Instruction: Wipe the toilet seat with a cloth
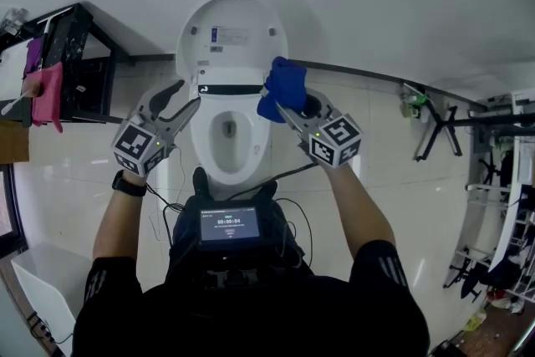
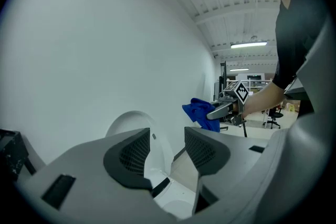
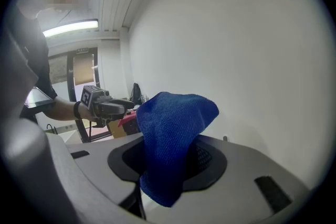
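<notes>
Cloth (image 1: 284, 86): clamped in right gripper (image 1: 282, 106), bunched past its tips.
Left gripper (image 1: 185, 94): jaws apart, empty.
Seat (image 1: 199, 148): between both grippers.

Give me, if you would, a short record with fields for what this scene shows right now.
toilet lid: raised
toilet seat: down, bare
right gripper: jaws shut on blue cloth
left gripper: jaws apart, nothing between them
cloth position: in the air beside the toilet lid, off the toilet seat
</notes>
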